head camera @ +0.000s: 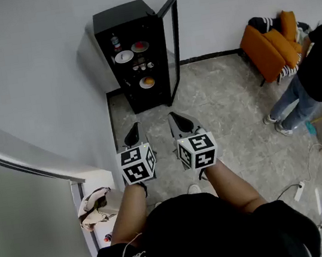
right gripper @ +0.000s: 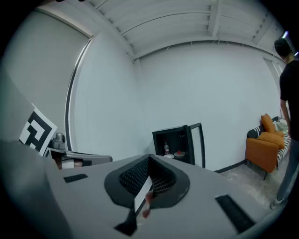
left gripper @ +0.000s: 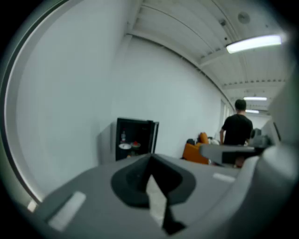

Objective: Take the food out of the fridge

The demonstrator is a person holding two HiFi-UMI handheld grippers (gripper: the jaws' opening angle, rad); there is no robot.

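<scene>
Standing well back from black fridge (head camera: 137, 56), set against white wall (head camera: 39, 83), glass door (head camera: 172, 38) swung open. Food (head camera: 148, 82) sits on plates on shelves inside. 2 grippers side by side above floor, aimed at fridge: left gripper (head camera: 132, 135) and right gripper (head camera: 179, 122), jaws of each pressed together, nothing held. Grey marbled floor (head camera: 223, 103). Orange armchair (head camera: 269, 47) at right, bystander (head camera: 315, 70) near it.
</scene>
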